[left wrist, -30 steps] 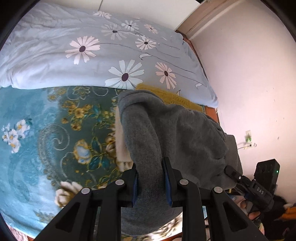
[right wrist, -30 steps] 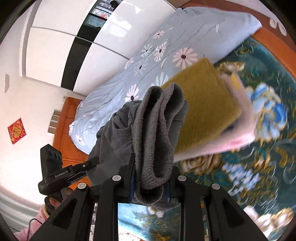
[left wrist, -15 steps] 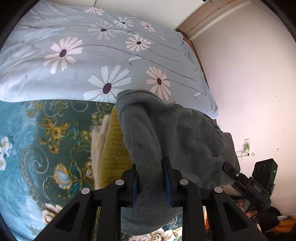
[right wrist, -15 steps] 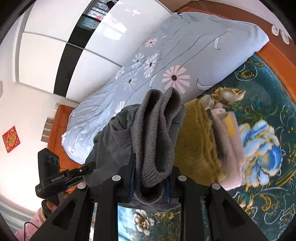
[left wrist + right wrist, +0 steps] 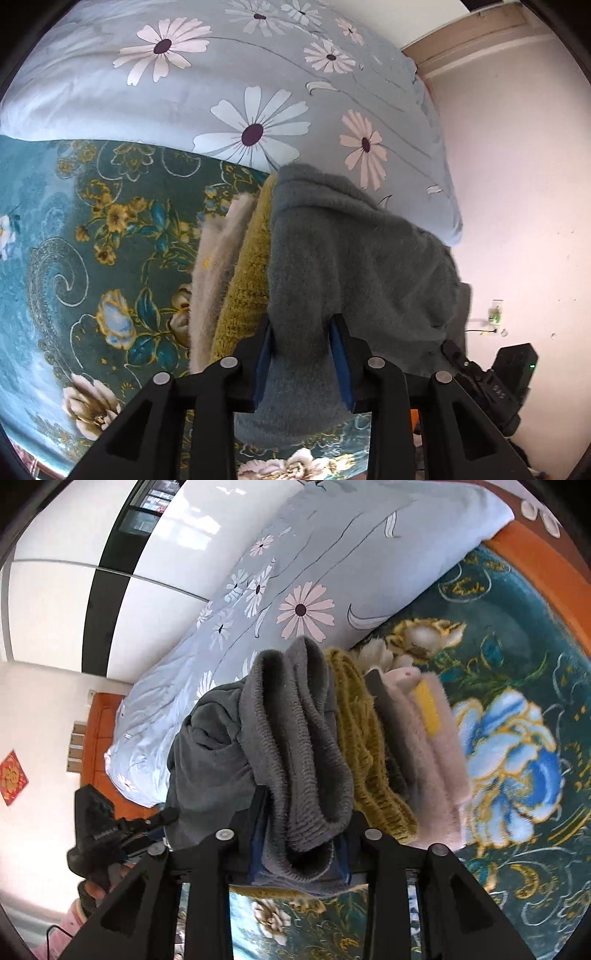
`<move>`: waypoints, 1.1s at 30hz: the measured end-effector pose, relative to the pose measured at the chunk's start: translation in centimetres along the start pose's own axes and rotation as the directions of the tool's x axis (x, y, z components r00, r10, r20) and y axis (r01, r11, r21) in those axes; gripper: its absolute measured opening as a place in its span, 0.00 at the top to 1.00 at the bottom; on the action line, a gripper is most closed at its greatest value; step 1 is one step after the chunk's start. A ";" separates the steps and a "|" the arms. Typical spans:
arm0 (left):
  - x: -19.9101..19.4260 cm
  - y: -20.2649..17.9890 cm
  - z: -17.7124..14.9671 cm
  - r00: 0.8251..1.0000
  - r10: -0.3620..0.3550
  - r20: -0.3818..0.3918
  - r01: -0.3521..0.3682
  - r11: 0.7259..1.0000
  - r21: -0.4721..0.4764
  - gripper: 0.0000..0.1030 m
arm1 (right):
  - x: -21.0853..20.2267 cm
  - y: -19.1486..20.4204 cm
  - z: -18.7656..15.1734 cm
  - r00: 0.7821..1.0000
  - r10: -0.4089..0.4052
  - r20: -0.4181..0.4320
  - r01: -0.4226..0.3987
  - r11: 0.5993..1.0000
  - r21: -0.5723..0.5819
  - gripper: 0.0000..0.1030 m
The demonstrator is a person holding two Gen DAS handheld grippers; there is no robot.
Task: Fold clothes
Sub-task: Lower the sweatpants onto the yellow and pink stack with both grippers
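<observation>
grey garment (image 5: 354, 266) lowered onto stack, tools' jaws loosening

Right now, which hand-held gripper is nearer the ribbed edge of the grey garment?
Right. The ribbed edge hangs inside the right hand-held gripper; the left hand-held gripper straddles the smooth far end of the grey garment. Both jaws have just been opening.

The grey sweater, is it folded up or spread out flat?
Folded. The grey sweater is doubled into thick layers with a rounded fold edge, lying on the mustard knit and pink fuzzy garment stack.
</observation>
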State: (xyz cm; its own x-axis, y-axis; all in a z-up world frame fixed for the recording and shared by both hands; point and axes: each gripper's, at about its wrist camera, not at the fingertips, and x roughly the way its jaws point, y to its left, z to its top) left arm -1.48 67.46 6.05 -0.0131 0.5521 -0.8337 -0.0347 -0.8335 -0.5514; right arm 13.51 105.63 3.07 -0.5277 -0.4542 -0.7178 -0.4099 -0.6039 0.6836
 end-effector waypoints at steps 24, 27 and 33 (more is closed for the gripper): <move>4.9 -1.0 2.2 0.994 0.107 0.030 -0.108 0.992 0.070 0.67 | 6.1 6.2 3.3 0.982 -0.187 -0.017 0.179 0.963 -0.203 0.63; 3.9 -1.0 2.3 0.996 0.078 0.032 -0.080 0.996 0.050 0.67 | 6.2 6.8 3.4 0.978 -0.210 -0.013 0.202 0.955 -0.217 0.63; -0.5 -2.5 -0.2 0.996 0.009 0.093 -0.024 0.987 0.158 0.67 | 2.0 9.2 0.5 0.984 -0.157 0.086 0.175 0.942 -0.286 0.62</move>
State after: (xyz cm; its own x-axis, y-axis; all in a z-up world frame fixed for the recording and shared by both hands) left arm -1.16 69.30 7.83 -0.1067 0.5442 -0.8321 -0.1914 -0.8325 -0.5199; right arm 8.32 99.51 8.00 -0.5192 -0.2958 -0.8018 -0.2659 -0.8357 0.4805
